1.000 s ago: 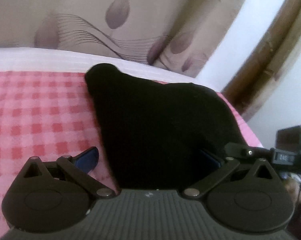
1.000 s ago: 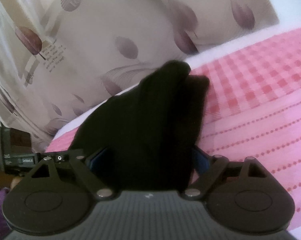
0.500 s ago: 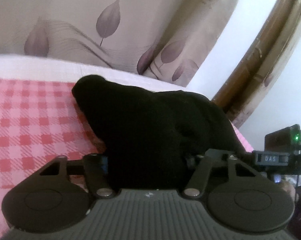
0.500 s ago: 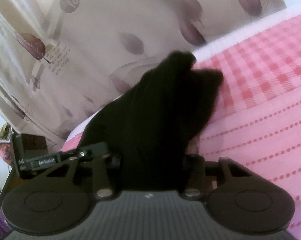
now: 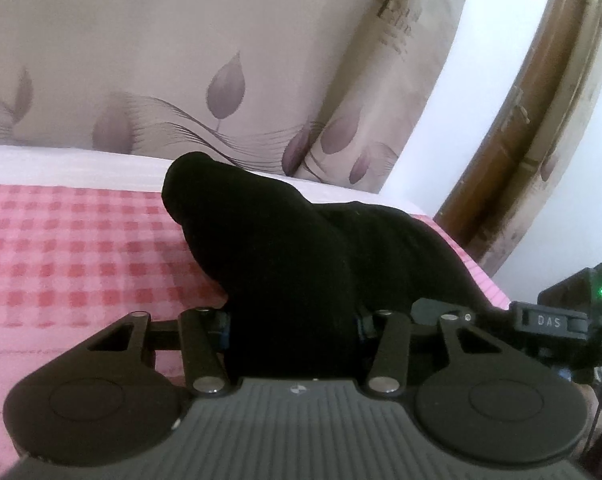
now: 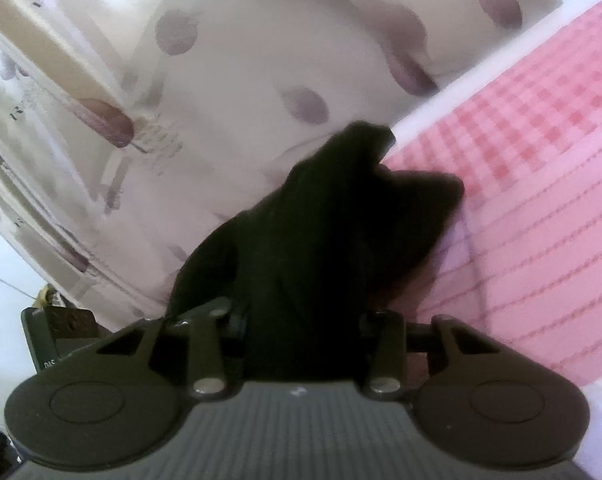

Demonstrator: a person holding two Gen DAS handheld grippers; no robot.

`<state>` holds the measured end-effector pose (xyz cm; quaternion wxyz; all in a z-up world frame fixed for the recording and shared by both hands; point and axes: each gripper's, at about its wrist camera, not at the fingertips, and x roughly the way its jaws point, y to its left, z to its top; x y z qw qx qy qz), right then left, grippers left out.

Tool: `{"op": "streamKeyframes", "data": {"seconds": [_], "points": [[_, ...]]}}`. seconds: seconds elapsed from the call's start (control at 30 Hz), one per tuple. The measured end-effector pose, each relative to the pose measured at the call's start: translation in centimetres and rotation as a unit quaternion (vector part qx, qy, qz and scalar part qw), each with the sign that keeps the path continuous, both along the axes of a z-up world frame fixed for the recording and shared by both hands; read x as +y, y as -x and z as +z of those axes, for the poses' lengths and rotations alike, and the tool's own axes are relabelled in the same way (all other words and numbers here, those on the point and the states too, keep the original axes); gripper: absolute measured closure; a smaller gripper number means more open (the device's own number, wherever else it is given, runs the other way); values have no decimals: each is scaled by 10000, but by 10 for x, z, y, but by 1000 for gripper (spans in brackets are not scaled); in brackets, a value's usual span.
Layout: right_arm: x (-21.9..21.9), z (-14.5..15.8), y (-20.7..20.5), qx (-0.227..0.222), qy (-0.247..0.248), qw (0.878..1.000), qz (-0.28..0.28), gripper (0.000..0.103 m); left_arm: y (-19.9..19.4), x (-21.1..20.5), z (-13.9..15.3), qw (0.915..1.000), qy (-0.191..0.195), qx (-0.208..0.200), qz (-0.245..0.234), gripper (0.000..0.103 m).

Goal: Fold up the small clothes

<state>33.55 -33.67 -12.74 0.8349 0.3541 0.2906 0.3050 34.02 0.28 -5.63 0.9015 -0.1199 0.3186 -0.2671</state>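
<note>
Both sets of jaws, apart a second ago, now pinch the black garment [image 5: 285, 264], left gripper [image 5: 293, 324] and right gripper [image 6: 301, 320] each clamping an edge above the bed [image 5: 81, 248]. Grasp made; next, I judge, lift and carry the edge over evenly.

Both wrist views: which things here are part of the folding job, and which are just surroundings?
Part of the job:
- black garment, bunched on the bed
- left hand-held gripper, closed on the garment
- right hand-held gripper, closed on the garment

Just surroundings:
- pink checked bedsheet
- leaf-print curtain
- wooden door frame
</note>
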Motion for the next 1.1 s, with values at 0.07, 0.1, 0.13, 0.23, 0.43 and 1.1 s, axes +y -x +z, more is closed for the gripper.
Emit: {"op": "streamKeyframes", "data": {"seconds": [0.07, 0.1, 0.13, 0.23, 0.43, 1.1], "points": [[8, 4, 8, -30, -61, 10000, 49, 62, 11, 7, 6, 10000, -54, -1, 67, 54], [12, 6, 13, -44, -87, 9999, 72, 62, 17, 11, 10, 9999, -90, -18, 108, 54], [16, 8, 17, -53, -105, 9999, 102, 62, 24, 15, 13, 9998, -124, -30, 150, 54], [29, 14, 30, -95, -170, 9996, 194, 62, 42, 27, 22, 9994, -239, -66, 244, 54], [57, 20, 55, -144, -310, 9988, 353, 62, 78, 49, 36, 9979, -473, -170, 402, 54], [101, 21, 128, -124, -289, 9977, 607, 62, 160, 81, 41, 9946, -754, -285, 661, 54]]}}
